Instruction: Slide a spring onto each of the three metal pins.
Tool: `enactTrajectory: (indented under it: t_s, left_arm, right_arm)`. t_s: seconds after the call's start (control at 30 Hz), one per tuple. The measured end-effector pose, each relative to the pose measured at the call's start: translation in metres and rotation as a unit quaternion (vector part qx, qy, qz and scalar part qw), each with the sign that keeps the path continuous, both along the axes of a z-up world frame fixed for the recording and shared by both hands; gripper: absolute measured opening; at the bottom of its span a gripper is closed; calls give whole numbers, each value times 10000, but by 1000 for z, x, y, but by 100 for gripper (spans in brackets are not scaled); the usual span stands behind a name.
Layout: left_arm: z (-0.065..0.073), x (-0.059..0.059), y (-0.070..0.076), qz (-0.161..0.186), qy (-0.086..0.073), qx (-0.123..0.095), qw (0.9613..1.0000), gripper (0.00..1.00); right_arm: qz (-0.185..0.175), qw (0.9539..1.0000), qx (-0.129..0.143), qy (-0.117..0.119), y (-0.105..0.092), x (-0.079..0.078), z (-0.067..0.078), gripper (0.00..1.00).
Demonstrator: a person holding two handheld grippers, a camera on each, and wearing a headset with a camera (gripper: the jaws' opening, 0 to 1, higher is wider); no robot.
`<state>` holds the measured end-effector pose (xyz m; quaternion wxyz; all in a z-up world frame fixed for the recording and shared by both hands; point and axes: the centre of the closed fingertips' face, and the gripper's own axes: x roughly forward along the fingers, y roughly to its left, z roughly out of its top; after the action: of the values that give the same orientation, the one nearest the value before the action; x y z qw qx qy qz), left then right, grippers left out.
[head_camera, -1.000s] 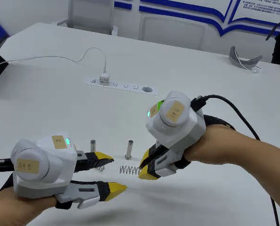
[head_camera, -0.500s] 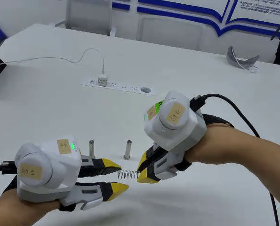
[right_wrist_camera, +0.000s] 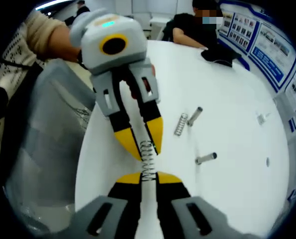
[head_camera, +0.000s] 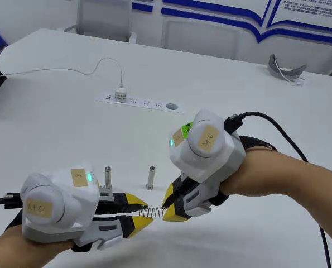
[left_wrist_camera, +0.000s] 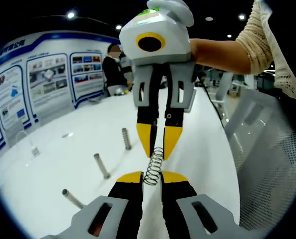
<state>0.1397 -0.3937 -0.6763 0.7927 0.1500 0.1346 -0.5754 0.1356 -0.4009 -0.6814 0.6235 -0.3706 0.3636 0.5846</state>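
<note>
right gripper (head_camera: pixel 167 207) jaws are gripping spring (head_camera: pixel 153 211) | left gripper (head_camera: pixel 145 212) jaws are sitting round other end, grip I cannot tell | risk: jaws pressing together, spring buckling and jumping away

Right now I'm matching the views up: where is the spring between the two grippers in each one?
Head view: spring low centre, between the jaws.
Left gripper view: spring centre, above own jaws.
Right gripper view: spring centre, above own jaws.
Shared landmark: metal pins nearby.
</note>
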Motion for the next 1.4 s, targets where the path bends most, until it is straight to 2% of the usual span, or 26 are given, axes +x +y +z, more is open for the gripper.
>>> enactTrajectory:
  t_s: [0.27,0.63,1.4]
  left_arm:
    - [1,0,-1,-47,-16,2,10000,12]
    - [-1,-1,0,-50,-22,33,10000,12]
    - [0,-3,-1,-69,-54,25,10000,11]
  right_arm:
    - [30,10000,9,-27,0,0,9,12]
    - [142,9998,105,-131,10,-2,24,12]
    - [248,9988,357,-234,31,-5,41,12]
